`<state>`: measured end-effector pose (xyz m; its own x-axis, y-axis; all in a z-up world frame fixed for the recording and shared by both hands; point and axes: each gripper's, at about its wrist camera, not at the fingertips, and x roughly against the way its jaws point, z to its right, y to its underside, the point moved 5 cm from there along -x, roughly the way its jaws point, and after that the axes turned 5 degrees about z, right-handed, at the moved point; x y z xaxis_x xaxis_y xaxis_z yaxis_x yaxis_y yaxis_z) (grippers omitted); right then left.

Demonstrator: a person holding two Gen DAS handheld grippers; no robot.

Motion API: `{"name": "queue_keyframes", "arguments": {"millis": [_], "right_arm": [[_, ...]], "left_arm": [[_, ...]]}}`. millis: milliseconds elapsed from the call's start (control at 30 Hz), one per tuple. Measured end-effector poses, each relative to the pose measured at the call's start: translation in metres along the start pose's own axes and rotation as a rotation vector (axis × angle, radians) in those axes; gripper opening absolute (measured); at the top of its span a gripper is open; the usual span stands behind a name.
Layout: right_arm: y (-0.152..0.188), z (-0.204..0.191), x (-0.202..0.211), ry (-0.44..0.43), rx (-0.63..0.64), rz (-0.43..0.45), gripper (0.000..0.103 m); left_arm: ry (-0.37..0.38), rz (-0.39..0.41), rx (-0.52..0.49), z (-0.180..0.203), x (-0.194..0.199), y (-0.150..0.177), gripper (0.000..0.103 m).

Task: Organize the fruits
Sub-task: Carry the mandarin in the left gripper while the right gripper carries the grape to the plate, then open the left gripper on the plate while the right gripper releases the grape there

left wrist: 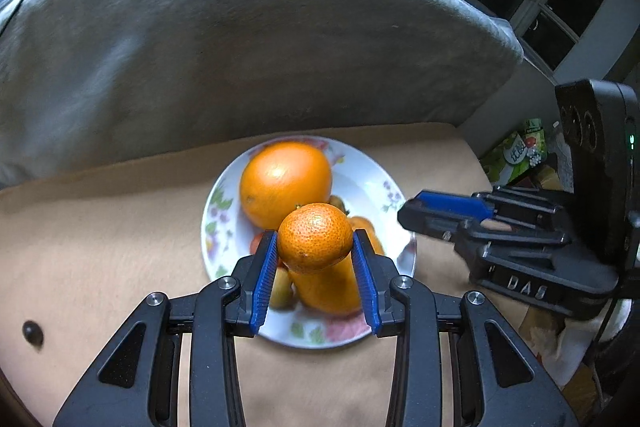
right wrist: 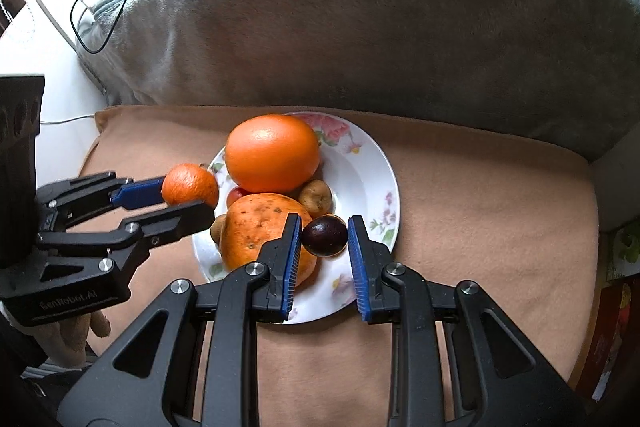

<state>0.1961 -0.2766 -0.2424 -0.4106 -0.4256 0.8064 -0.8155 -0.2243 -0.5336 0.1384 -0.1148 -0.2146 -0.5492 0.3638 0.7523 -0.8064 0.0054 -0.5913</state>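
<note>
The left tool (left wrist: 315, 241) is narrowed onto a mandarin (left wrist: 314, 237). Its ribbed blue pads press the fruit's two sides near the fingertips, and the mandarin hangs over the near-left part of the plate (right wrist: 384, 179). This looks like a carry to or from the pile rather than a rest. The peel is pebbled and dull, and the fruit is slightly flattened, so the pads have flat-ish flanks to bite on.

Ahead of and below that tool, the fruit is heaped in the shallow white plate, which is glossy with a floral rim. A big orange (right wrist: 272, 153), smooth and shiny, sits at the far side. Nearer the tool is a mottled orange fruit (right wrist: 260, 235) with a rough, speckled skin. A small red fruit (right wrist: 236, 194) and a brown knobbly one (right wrist: 316, 195) are wedged between them. The low rim probably keeps these round things from rolling off.

The right tool (right wrist: 324, 227) is nearly closed. A dark plum (right wrist: 324, 235), smooth and round, sits between its tips and appears to touch both pads, so I judge it gripped just over the plate's near-right part.

The plate rests on a soft tan cushion (right wrist: 480, 207), and beyond both tools is a grey plush cushion (right wrist: 360, 7).
</note>
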Motion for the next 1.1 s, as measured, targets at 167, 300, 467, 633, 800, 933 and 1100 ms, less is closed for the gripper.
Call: {"name": "queue_keyframes", "arguments": {"millis": [167, 300, 467, 633, 800, 933, 1100], "right_arm": [[0.002, 0.003, -0.008, -0.013, 0.004, -0.016, 0.025], [0.004, 0.003, -0.013, -0.028, 0.006, -0.027, 0.025], [0.007, 0.004, -0.016, -0.022, 0.01, -0.043, 0.025], [0.009, 0.003, -0.014, -0.02, 0.012, -0.029, 0.048], [0.009, 0.002, -0.011, -0.025, 0.015, -0.024, 0.054], [0.012, 0.001, -0.011, -0.022, 0.024, -0.032, 0.054], [0.014, -0.001, -0.01, -0.013, 0.026, -0.033, 0.065]], "left_arm": [[0.004, 0.003, -0.01, 0.004, -0.004, -0.007, 0.036], [0.009, -0.002, -0.018, 0.007, -0.006, -0.009, 0.036], [0.007, -0.008, -0.024, 0.009, -0.007, -0.01, 0.036], [0.008, 0.001, -0.02, 0.009, -0.005, -0.013, 0.049], [0.004, 0.006, -0.019, 0.008, -0.003, -0.014, 0.051], [0.001, 0.012, -0.015, 0.007, 0.001, -0.014, 0.061], [-0.005, 0.014, -0.006, 0.005, 0.005, -0.014, 0.061]]}}
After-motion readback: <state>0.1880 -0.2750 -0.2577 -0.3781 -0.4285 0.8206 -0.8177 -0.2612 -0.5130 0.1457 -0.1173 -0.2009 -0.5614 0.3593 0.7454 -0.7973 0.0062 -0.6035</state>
